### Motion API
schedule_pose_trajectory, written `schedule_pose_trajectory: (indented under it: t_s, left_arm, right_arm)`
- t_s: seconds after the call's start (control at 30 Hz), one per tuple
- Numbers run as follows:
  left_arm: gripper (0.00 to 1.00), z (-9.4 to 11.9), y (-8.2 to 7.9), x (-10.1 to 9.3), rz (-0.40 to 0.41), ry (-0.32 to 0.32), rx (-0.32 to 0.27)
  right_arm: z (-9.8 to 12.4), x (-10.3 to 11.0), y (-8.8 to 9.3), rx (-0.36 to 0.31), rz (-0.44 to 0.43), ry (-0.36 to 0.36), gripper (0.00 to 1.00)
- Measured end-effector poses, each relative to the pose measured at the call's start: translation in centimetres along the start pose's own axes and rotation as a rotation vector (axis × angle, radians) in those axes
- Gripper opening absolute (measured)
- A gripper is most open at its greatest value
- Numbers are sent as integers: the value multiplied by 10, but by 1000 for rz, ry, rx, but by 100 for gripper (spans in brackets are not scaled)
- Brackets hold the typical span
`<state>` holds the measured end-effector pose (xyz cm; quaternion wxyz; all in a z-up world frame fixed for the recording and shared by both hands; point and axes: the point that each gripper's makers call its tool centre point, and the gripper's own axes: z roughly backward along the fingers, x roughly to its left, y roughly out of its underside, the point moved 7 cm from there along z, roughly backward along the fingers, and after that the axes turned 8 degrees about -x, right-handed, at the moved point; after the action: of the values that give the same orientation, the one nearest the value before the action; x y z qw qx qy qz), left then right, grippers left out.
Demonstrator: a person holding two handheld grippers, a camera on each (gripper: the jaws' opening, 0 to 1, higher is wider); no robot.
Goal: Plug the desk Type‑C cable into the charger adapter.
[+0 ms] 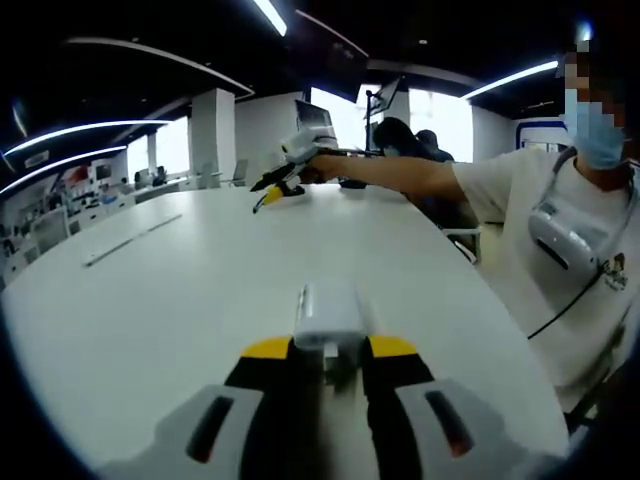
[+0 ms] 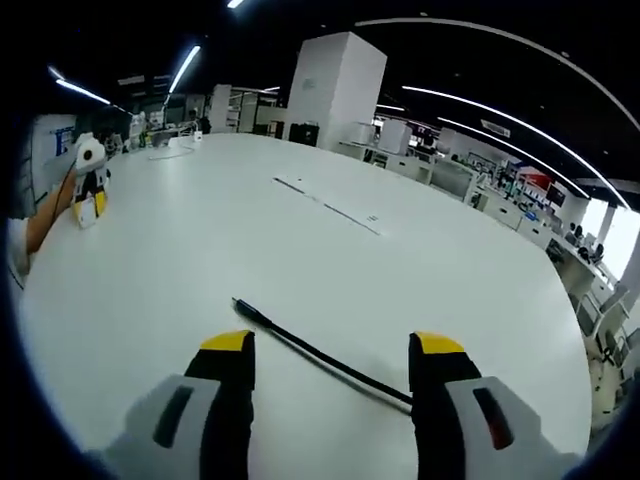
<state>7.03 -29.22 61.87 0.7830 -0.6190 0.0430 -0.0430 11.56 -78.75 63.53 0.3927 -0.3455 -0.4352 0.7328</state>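
Over at the left, the left gripper [image 1: 330, 360] had its yellow-tipped black jaws clamped on the charger adapter [image 1: 328, 318], a smooth white block with rounded edges, held just above the table [image 1: 180, 290]. That table was a broad, matte white oval with a thin seam running across it. No lettering could be made out on the adapter. Beyond it, in the left gripper view, the person [image 1: 560, 230] in a white shirt reached an arm out across the tabletop.

Further right, the right gripper [image 2: 332, 350] hung low over the same white surface with its jaws set well apart, nothing between the yellow tips touching them. The Type-C cable [image 2: 320, 352] lay flat on the table there, a thin black cord with a slim dark plug at its free end, running slantwise across the gap between the jaws and passing behind the right-hand one. Across the table, in the right gripper view, a white pillar [image 2: 335, 90] rose, square and plain.
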Motion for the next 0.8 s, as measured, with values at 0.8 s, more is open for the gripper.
schedule_pose_trajectory:
  t_s: [0.8]
  left_arm:
    - [25,-1,0,0,-6,-1,0]
  right_arm:
    - [-14,17,1,-20,-54,-79,22]
